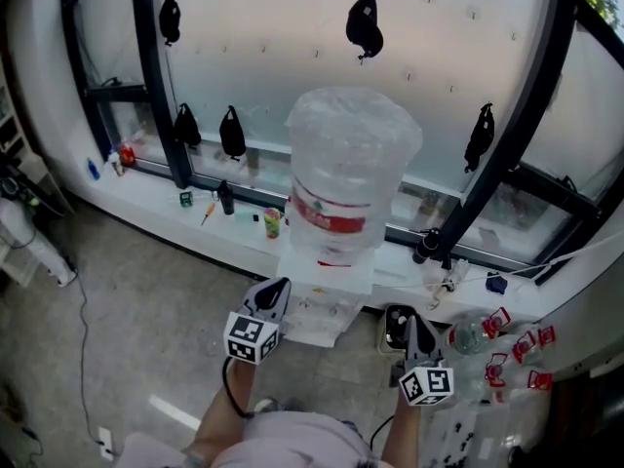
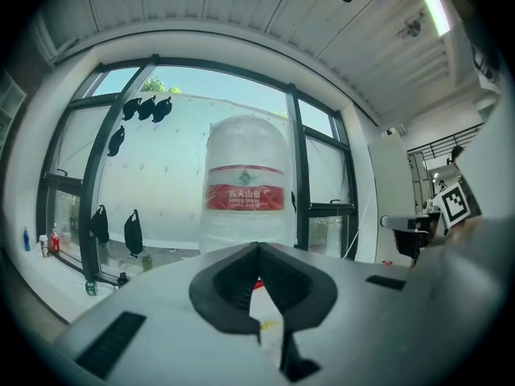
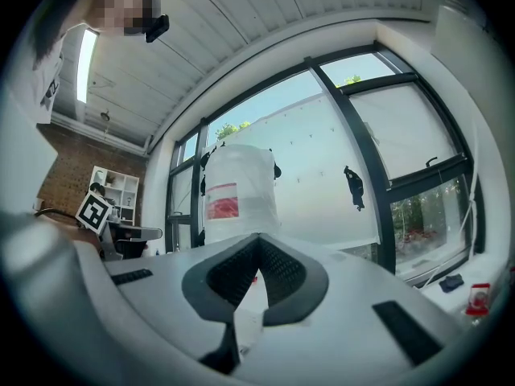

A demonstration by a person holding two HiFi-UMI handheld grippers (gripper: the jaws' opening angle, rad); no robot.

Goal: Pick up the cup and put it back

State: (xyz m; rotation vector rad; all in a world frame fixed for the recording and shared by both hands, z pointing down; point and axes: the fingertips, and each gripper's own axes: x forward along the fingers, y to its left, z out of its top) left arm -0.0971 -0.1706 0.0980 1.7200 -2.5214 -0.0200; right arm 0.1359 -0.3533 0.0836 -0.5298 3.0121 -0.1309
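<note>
A small colourful cup (image 1: 272, 223) stands on the white window sill (image 1: 146, 198), just left of the water dispenser (image 1: 327, 295). My left gripper (image 1: 281, 287) hovers in front of the dispenser's left side, below the cup and apart from it. Its jaws meet at the tips with nothing between them (image 2: 257, 248). My right gripper (image 1: 408, 321) is held to the right of the dispenser, also shut and holding nothing (image 3: 257, 240). Both point level at the big water bottle (image 2: 245, 185) (image 3: 236, 198). The cup does not show in either gripper view.
The large clear bottle (image 1: 349, 169) with a red label tops the dispenser. Black bags (image 1: 232, 132) hang on the window. Small bottles and tools (image 1: 225, 198) line the sill. Several empty bottles (image 1: 507, 354) lie at the right. A cable (image 1: 86, 339) runs over the floor.
</note>
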